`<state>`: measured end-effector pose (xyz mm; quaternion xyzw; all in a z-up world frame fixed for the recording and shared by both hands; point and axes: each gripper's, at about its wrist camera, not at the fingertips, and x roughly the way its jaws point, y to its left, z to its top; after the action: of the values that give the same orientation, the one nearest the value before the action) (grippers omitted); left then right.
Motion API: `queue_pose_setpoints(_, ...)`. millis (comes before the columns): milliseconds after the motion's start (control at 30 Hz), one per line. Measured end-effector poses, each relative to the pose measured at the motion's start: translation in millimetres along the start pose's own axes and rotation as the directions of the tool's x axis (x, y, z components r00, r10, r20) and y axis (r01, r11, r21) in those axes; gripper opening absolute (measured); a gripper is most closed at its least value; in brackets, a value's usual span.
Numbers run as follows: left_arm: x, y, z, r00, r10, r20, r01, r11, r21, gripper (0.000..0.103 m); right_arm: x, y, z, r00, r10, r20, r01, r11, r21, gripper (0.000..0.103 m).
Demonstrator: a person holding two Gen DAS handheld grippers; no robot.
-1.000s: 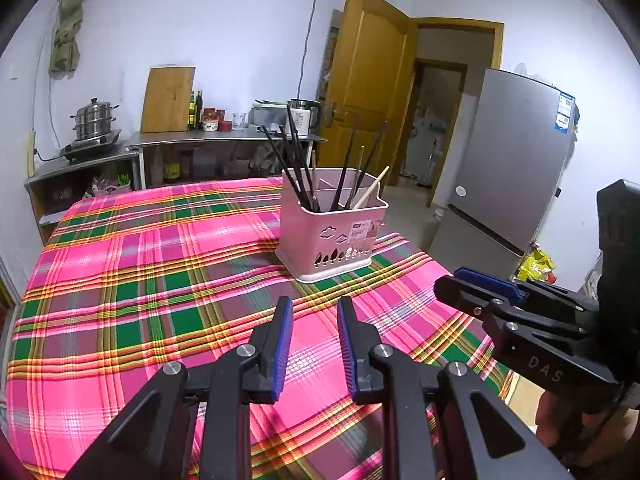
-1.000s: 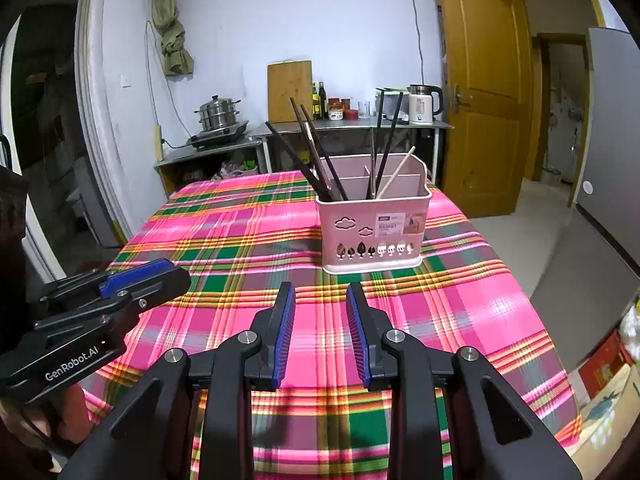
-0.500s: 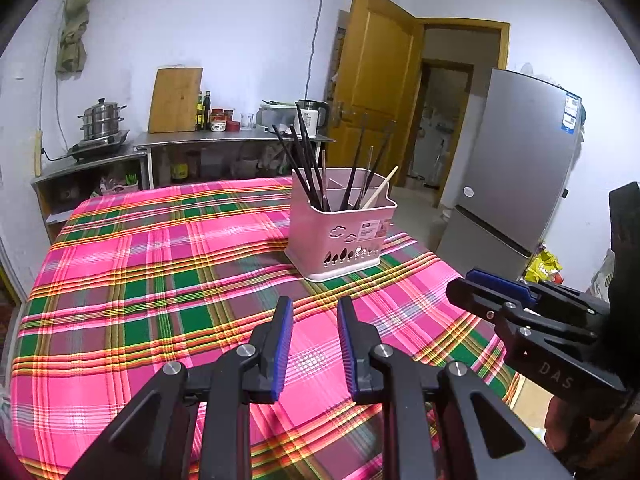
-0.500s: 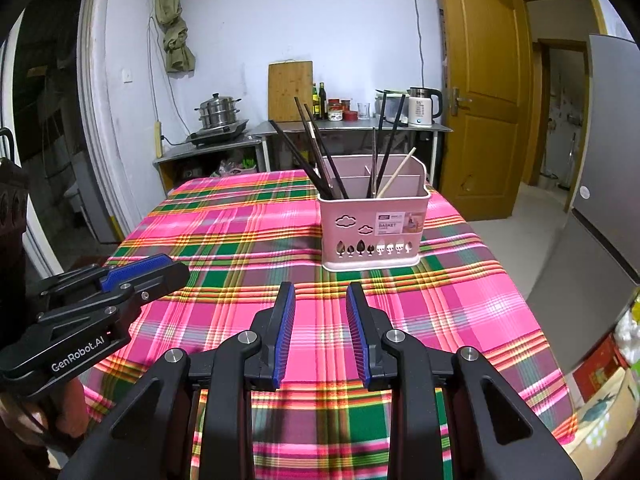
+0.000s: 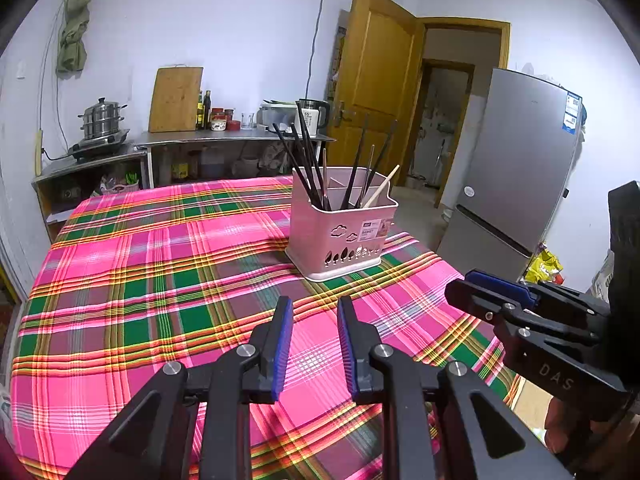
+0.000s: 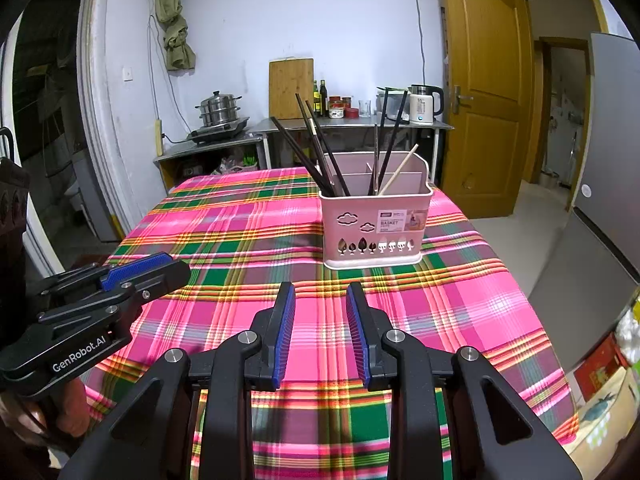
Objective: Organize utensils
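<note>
Hovering above the plaid tablecloth (image 5: 160,280), left gripper (image 5: 312,312) and right gripper (image 6: 320,296) hold jaws apart, empty, short of the pink basket (image 6: 376,224) containing chopsticks (image 6: 320,152).

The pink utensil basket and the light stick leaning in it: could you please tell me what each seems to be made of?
The pink utensil basket looks like moulded plastic with a smooth matte finish: its colour is uniform, and it has rounded corners and cut-out cloud and tree shapes. The light stick looks like unfinished wood or bamboo, being pale tan and dull, though it is too thin to be sure.
</note>
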<state>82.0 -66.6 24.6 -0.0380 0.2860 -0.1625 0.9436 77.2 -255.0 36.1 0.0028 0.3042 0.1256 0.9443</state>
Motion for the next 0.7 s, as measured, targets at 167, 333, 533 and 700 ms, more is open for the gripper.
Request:
queue_pose_setpoints(167, 0.1, -0.2, 0.3, 1.000, 0.003, 0.000, -0.003, 1.000, 0.000, 0.022, 1.9, -1.3, -0.1, 1.000, -0.002, -0.002, 0.002, 1.000, 0.001, 0.027)
queue_pose_setpoints(333, 0.9, -0.7, -0.2, 1.000, 0.003, 0.002, -0.003, 1.000, 0.004, 0.022, 1.7, -1.0, -0.1, 1.000, -0.001, -0.003, 0.001, 1.000, 0.001, 0.027)
queue_pose_setpoints(533, 0.3, -1.1, -0.2, 1.000, -0.002, 0.007, 0.002, 1.000, 0.009, 0.022, 2.6, -1.7, 0.2, 1.000, -0.002, -0.003, 0.002, 1.000, 0.000, 0.027)
queue_pose_setpoints(700, -0.2, -1.5, 0.1, 1.000, 0.000, 0.008, 0.000, 1.000, 0.011, 0.022, 3.2, -2.0, -0.3, 1.000, -0.001, -0.006, 0.001, 1.000, 0.000, 0.027)
